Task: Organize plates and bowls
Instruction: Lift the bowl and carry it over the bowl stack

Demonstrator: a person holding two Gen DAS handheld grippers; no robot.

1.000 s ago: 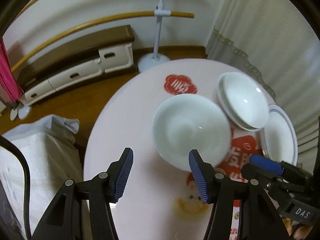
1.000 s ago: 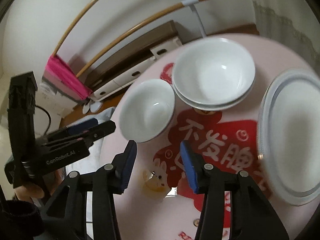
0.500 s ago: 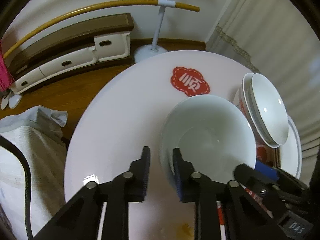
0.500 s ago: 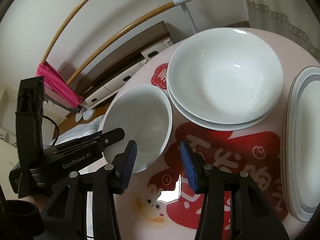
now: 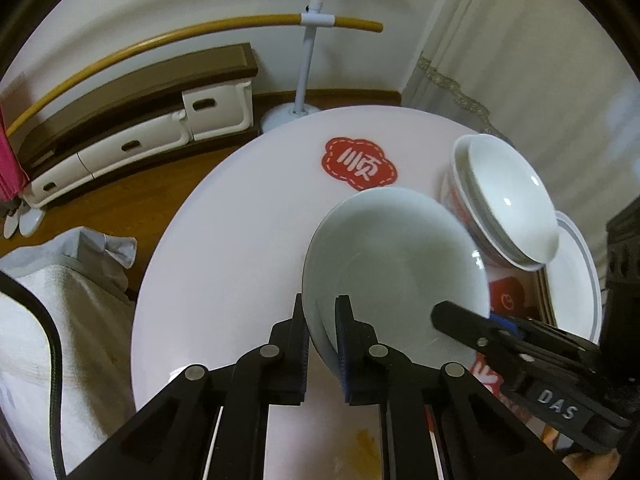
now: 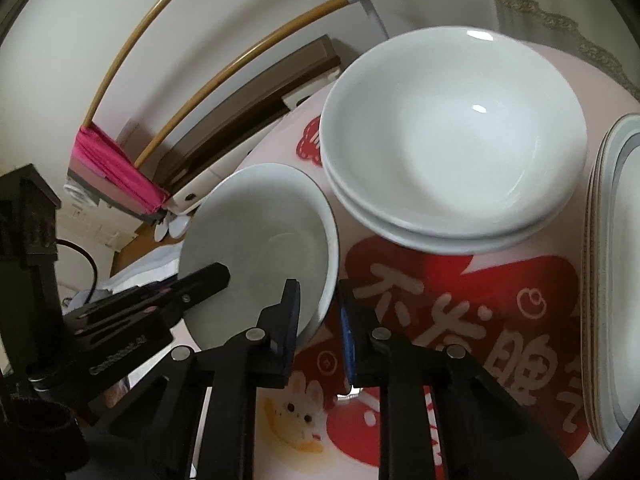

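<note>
Both tongs, left gripper [image 5: 322,320] and right gripper [image 6: 318,308], have just closed onto the small bowl's [image 5: 394,264] rim at frame centre; we should lift evenly onto the stacked bowls [image 6: 452,152], upper right.

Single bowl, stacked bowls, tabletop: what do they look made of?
Single bowl: likely glazed ceramic or porcelain; plain white, smooth, small highlight near the rim.
Stacked bowls: same look, glossy white with sharp specular spots; melamine cannot be ruled out.
Tabletop: smooth pale pink surface with red printed graphics, faint sheen; possibly a plastic or vinyl cover, the base beneath is hidden.
</note>
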